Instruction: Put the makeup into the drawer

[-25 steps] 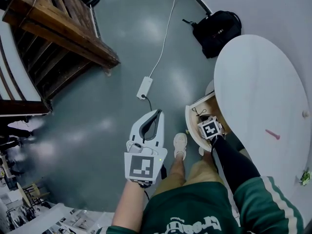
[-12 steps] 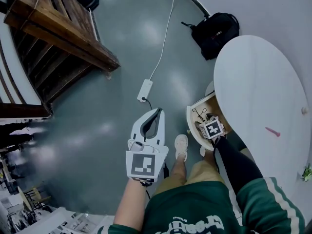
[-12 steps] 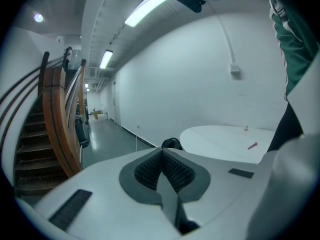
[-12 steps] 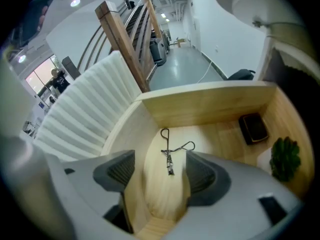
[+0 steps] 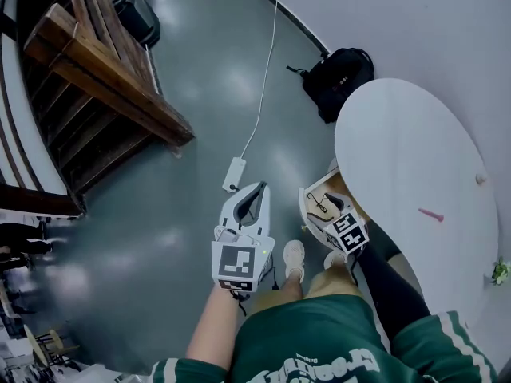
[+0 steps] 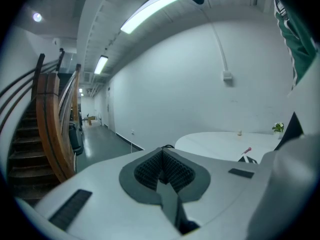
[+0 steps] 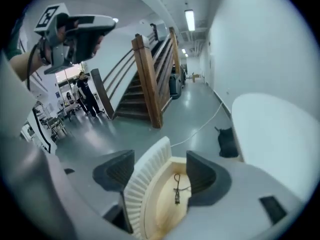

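Note:
The wooden drawer stands open under the white oval table, with its curved, ribbed white front toward me. A small dark makeup item lies on the drawer's floor. My right gripper hangs above the drawer, open, with nothing between its pads; in the head view the right gripper is just over the drawer's near end. My left gripper is shut and empty, held over the floor to the left of the drawer; the left gripper points toward the table. A pink stick lies on the tabletop.
A black backpack sits on the floor by the wall beyond the table. A white power brick with its cable lies on the grey floor. A wooden staircase rises at the left. A small green plant stands at the table's right edge.
My right gripper has opened and lifted up out of the drawer, and the dark makeup item now lies inside. My left gripper rose a little.

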Demonstrator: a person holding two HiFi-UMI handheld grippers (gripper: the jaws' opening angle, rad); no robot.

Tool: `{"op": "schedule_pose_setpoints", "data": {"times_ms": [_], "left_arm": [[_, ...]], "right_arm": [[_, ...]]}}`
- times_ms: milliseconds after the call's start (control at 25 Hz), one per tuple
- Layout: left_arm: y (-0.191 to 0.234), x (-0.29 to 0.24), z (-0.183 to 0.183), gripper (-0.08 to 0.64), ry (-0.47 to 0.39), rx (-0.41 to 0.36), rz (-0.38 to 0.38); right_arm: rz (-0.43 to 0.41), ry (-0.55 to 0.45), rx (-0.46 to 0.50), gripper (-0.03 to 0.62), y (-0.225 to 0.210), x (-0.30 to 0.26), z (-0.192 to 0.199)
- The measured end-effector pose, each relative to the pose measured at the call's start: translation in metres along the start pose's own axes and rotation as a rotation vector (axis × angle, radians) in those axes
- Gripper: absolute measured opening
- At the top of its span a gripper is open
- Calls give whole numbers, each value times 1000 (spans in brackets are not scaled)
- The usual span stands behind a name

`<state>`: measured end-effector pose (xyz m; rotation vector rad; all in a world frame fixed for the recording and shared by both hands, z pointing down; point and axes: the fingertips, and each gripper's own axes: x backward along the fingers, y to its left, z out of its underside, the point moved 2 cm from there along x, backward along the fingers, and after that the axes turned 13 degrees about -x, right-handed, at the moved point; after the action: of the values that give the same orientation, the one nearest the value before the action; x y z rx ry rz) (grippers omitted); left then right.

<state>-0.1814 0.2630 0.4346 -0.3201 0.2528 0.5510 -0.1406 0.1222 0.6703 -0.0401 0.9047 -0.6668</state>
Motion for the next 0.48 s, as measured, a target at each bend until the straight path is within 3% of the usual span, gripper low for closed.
{"op": "schedule_pose_setpoints", "data": {"times_ms": [280,480], "left_arm": [[12,8,-36,0,-68,-11,0],[17,11,-76,0,-123,-88,-10]], "right_arm": [[79,-344,56,334,24,93,-112],[131,-592,94,334,38,169,-193]]}}
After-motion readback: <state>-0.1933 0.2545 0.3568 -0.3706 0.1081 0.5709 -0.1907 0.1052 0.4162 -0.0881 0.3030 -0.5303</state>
